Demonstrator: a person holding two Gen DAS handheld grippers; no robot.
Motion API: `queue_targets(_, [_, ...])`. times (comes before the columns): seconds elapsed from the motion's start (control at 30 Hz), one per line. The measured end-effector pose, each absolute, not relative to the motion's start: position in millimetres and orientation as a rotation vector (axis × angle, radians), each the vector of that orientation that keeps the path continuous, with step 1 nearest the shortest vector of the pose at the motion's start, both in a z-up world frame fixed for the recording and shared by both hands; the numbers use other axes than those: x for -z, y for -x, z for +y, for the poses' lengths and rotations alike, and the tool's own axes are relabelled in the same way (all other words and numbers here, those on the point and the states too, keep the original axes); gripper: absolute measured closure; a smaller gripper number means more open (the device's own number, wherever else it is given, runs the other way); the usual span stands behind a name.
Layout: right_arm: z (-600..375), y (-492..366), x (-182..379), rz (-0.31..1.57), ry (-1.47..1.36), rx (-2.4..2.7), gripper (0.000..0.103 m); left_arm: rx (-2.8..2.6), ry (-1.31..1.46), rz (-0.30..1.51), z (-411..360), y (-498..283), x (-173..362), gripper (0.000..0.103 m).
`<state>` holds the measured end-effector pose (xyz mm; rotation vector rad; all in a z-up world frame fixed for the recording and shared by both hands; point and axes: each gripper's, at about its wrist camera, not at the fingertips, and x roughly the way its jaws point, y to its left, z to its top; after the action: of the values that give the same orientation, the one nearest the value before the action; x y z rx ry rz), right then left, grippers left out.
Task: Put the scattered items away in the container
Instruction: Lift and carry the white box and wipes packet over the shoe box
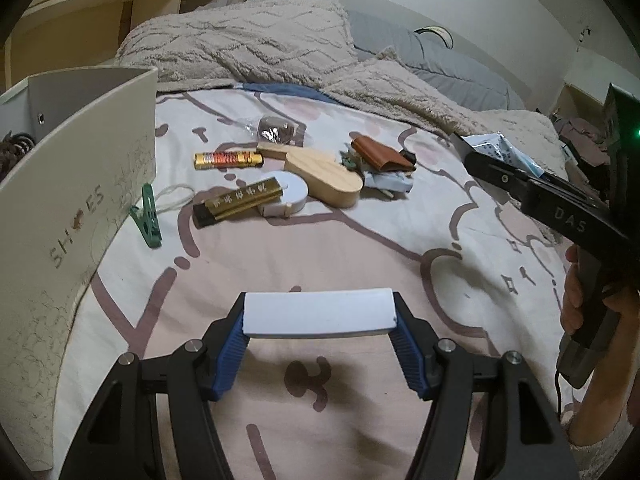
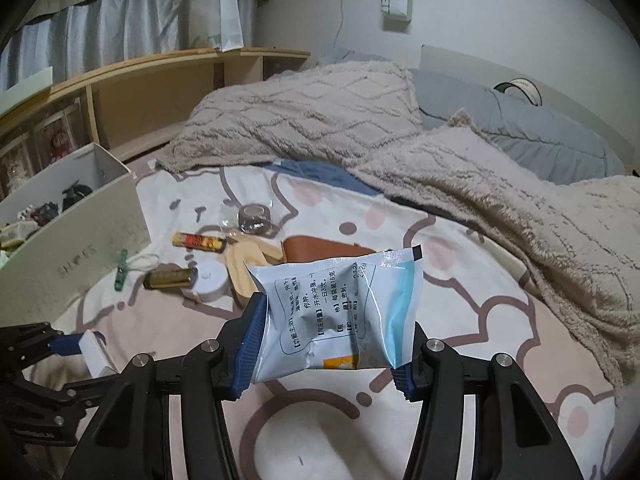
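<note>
Left gripper (image 1: 320,322) is clamping a white block (image 1: 318,314) above the sheet (image 1: 400,248); right gripper (image 2: 328,332) is pinching a sachet (image 2: 336,312). Remaining clutter, including a wooden piece (image 1: 324,176), is lying beside the box (image 1: 80,200).

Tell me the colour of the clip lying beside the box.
Green. The clip shows best in the left wrist view, next to the box.
</note>
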<state>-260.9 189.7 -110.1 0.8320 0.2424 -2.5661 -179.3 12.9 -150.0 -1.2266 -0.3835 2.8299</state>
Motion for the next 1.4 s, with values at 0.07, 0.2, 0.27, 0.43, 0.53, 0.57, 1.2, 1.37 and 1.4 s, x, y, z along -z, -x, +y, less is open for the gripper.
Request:
queue_targets(0.07, [190.3, 256.5, 103.6, 0.218, -0.826, 2.563, 0.047, -2.832, 1.205, -0.384, 11.0, 177.6, 143.7, 0.038])
queue_targets(0.2, [188.8, 245.7, 91.4, 0.195, -0.811, 2.572, 0.047, -2.846, 1.151, -0.369, 8.6, 173.4, 129.3, 0.038])
queue_targets(0.27, [186.4, 240.9, 86.5, 0.191, -0.807, 2.572, 0.047, -2.853, 1.125, -0.357, 7.3, 170.8, 121.9, 0.038])
queue_targets(0.43, [178.7, 227.5, 74.3, 0.169, -0.787, 2.573, 0.047, -2.869, 1.052, -0.340, 1.2, 162.2, 102.1, 0.038])
queue_targets(0.53, [172.7, 218.3, 67.8, 0.152, -0.781, 2.564, 0.047, -2.874, 1.015, -0.337, -3.3, 156.1, 90.9, 0.038])
queue_targets(0.57, [168.9, 214.6, 65.8, 0.155, -0.782, 2.561, 0.047, -2.881, 1.009, -0.329, -4.7, 154.3, 87.5, 0.038])
queue_targets(1.2, [93.7, 166.3, 29.9, 0.212, -0.786, 2.511, 0.047, -3.010, 0.773, -0.356, -82.2, 102.5, 18.5, 0.038])
queue_targets(1.37, [74.2, 155.4, 18.5, 0.199, -0.777, 2.494, 0.047, -3.049, 0.740, -0.349, -108.4, 89.1, 5.4, 0.038])
queue_targets(1.4, [69.8, 153.2, 16.0, 0.199, -0.776, 2.490, 0.047, -3.056, 0.735, -0.349, -113.1, 86.9, 3.5, 0.038])
